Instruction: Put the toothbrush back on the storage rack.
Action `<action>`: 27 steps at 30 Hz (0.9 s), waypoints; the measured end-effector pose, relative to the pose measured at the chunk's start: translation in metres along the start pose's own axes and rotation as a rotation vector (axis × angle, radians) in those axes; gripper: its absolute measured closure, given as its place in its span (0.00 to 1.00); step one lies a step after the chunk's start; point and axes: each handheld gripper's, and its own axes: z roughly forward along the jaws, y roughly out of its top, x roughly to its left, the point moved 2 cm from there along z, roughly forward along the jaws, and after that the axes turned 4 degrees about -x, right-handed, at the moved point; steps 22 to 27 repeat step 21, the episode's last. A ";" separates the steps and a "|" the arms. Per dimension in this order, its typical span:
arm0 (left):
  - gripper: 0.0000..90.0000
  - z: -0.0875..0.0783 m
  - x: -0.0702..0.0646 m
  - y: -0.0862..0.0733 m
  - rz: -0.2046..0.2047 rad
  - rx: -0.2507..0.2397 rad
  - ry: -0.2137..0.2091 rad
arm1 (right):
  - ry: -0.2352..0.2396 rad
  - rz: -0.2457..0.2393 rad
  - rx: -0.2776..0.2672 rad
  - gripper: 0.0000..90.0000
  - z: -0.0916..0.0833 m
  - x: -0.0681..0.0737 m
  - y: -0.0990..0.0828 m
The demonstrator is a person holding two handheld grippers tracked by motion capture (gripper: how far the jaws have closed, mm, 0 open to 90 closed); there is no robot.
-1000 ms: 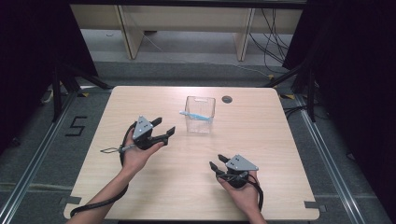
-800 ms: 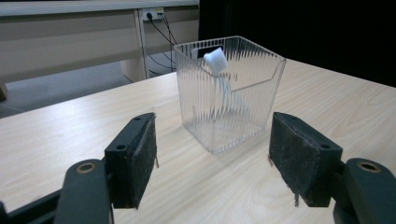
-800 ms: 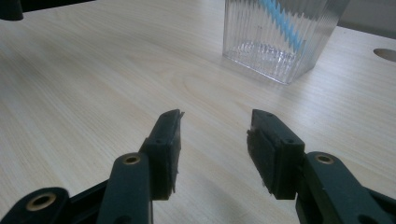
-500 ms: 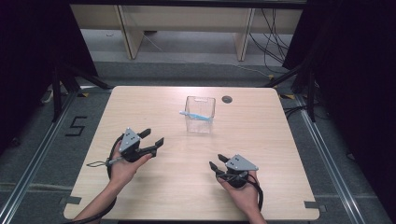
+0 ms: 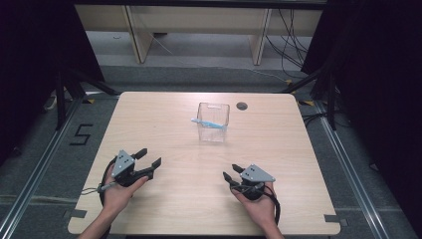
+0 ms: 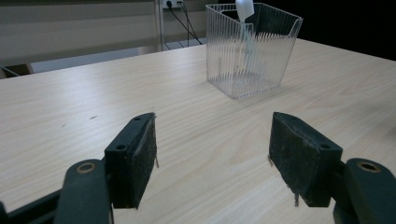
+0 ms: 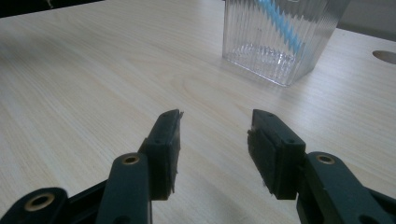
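Table [image 5: 164, 114] of pale wood, with one clear ribbed container [image 5: 213, 124] as the landmark, standing upright toward the far edge, just beside a round cable hole [image 5: 242, 105]. One blue-and-white toothbrush [image 5: 206, 122] leans inside the container, its head poking over the rim.

Your left gripper [image 5: 147, 160] lies well nearer you than the container and to its left, jaws wide apart and holding nothing. Your right gripper [image 5: 232, 177] lies nearer you and slightly right of the container, jaws apart by a narrower gap, also holding nothing.

Count: one container, one toothbrush, two grippers, two hands.

Risks, as a judgement: the container looks light and thin-walled, so a jaw that nudges its side could slide or tip it. The toothbrush rests loosely against the rim; a knock there could flip it out onto the table.
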 end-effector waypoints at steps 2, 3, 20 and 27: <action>0.35 -0.005 0.002 -0.003 -0.002 0.003 0.008 | -0.001 0.000 0.001 0.59 0.000 0.000 0.000; 0.35 -0.009 0.004 -0.004 -0.005 0.002 0.016 | -0.001 0.000 0.000 0.59 0.000 0.000 0.000; 0.35 -0.023 0.011 -0.022 0.009 -0.028 0.057 | -0.009 -0.006 0.010 0.59 0.000 -0.001 0.000; 0.35 -0.024 0.011 -0.021 0.012 -0.019 0.062 | -0.001 -0.004 0.013 0.58 0.000 -0.001 0.001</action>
